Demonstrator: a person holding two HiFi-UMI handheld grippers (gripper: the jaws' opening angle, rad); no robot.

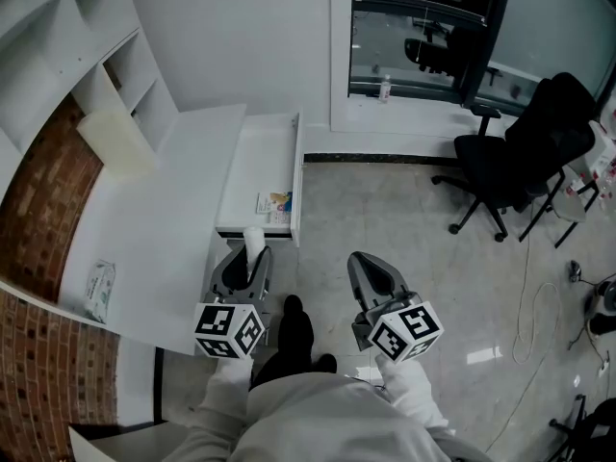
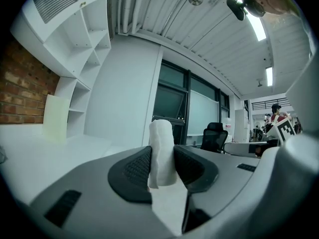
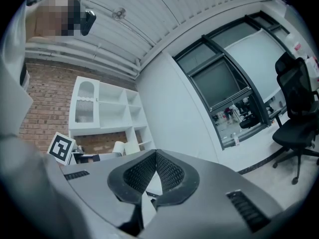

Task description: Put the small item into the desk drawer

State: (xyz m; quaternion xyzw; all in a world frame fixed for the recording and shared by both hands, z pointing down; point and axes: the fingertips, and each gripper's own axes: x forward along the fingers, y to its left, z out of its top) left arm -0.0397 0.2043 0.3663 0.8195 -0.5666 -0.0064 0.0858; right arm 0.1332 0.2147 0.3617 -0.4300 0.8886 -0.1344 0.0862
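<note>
Plainly, one roll [image 2: 162, 153] (gripped), one drawer [image 1: 260, 162]

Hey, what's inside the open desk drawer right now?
A small colourful printed item lies in the drawer near its front. The white roll in the left gripper covers part of that edge.

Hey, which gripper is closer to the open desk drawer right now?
Left. The left gripper, shut on a white roll, sits at the front edge of the drawer; the right gripper is off to its right, over the floor.
</note>
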